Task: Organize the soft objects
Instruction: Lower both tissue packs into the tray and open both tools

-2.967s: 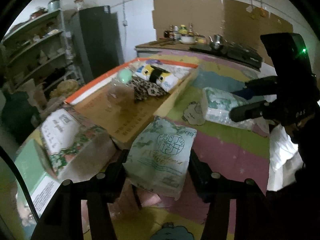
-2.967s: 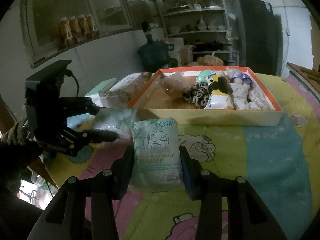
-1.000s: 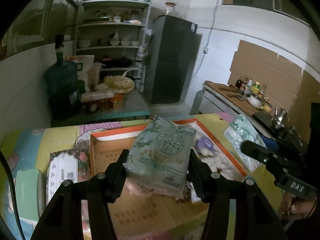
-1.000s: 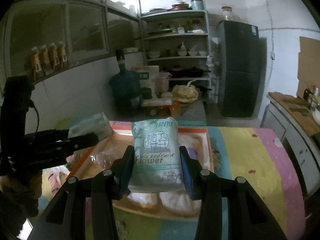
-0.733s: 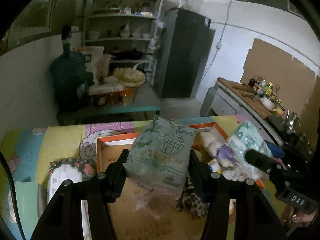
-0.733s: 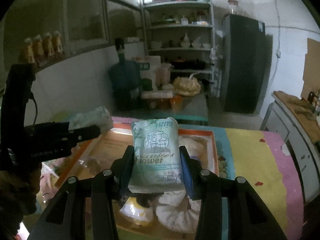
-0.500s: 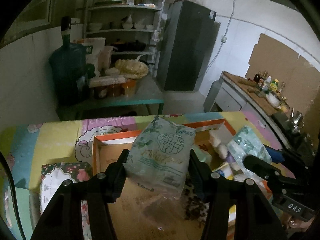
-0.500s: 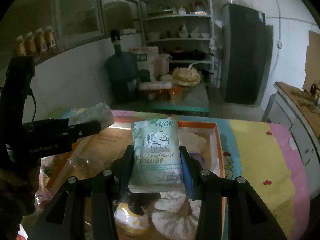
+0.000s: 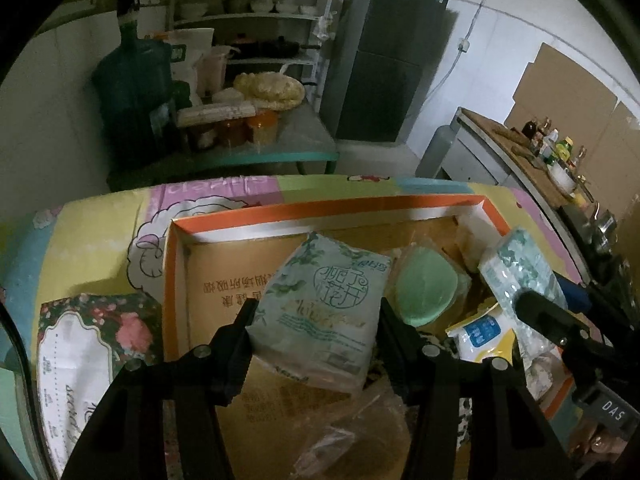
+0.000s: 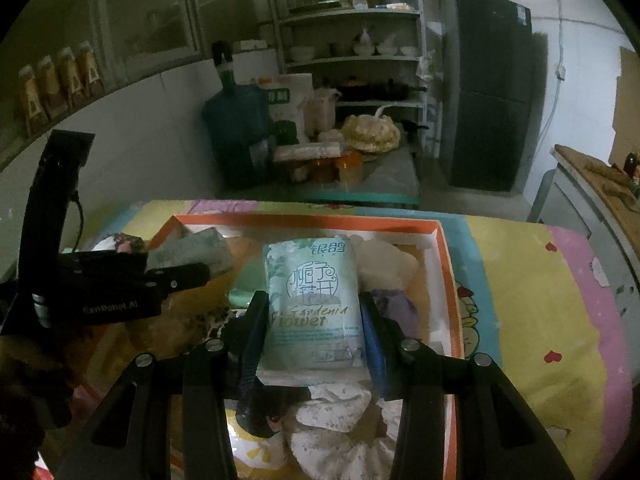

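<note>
Tissue packs are held one in each gripper, both hanging above an orange-rimmed cardboard box (image 9: pixel 176 280) on a table under a patchwork cloth (image 10: pixel 532 280). Nearest in the left wrist view, the left gripper (image 9: pixel 316 328) is clamped about midway open on a pale green tissue pack (image 9: pixel 320 312), tilted over the bare cardboard floor at the left of the box. In the right wrist view, the right gripper (image 10: pixel 312 328) is closed somewhat narrower on a second tissue pack (image 10: pixel 312 304), held upright over white plush items (image 10: pixel 336 420) crowding the right of the box.

Beyond the left pack lie a green round cushion (image 9: pixel 426 292) and a white and blue pouch (image 9: pixel 478 332). A floral pack (image 9: pixel 88 352) rests outside the box, just beside its left wall.

Judged from this, the left pack is best lowered flat onto the bare floor before the jaws are released. The right pack is better steered to a free gap than dropped onto the plush, where it could slide. The two grippers should be kept apart while lowered.
</note>
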The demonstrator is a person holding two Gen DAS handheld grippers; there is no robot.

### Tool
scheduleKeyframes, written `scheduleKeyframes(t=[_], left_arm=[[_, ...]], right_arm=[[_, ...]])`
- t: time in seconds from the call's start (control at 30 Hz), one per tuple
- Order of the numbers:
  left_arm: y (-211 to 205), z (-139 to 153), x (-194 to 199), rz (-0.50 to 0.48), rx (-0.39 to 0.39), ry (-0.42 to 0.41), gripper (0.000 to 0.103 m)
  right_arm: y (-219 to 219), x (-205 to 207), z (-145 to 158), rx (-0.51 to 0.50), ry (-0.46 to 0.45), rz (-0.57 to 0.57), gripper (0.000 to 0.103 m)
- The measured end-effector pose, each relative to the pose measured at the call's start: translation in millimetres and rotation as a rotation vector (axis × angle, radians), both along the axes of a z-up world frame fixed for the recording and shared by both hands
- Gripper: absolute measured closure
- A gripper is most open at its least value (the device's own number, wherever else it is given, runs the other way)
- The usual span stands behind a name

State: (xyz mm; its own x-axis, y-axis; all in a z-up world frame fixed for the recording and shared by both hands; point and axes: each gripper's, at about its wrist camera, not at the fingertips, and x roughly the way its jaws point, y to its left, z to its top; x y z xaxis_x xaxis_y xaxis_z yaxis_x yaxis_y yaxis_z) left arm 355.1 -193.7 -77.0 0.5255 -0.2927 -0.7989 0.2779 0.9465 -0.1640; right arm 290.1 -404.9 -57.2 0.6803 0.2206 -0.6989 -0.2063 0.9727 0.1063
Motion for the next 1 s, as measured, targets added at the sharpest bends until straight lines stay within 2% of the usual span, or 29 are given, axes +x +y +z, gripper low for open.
scheduleKeyframes(t=[0.3,0.47,0.53,0.63,0.77,1.0], left_arm=[[-4.4,2.3,-9.2,-0.018,-0.009,-0.008,0.04],[-4.3,7.9,-14.1,-0.027,-0.032,-0.027,0.024],[-2.8,12.2,-16.5,-0.022,-0.037,-0.041,0.022],[0.8,19.3,-21.0,-0.017,-0.053,-0.059,0.021],[5.5,29.9,-28.9,-0.013,-0.064,-0.087,0.021],[13.4,44.6,-44.1,-0.009,-0.067,-0.141,0.021]], right_arm=[[4.3,0.9,-2.8,0.007,0.002,0.012,0.049],[6.9,-2.3,-2.2,-0.003,-0.007,0.012,0.043],[6.7,-4.4,-1.1,-0.002,-0.013,0.01,0.043],[6.4,-7.0,1.3,0.004,-0.024,0.004,0.042],[5.4,-11.1,5.1,0.007,-0.039,-0.004,0.036],[10.3,-21.0,10.5,-0.001,-0.055,-0.012,0.035]])
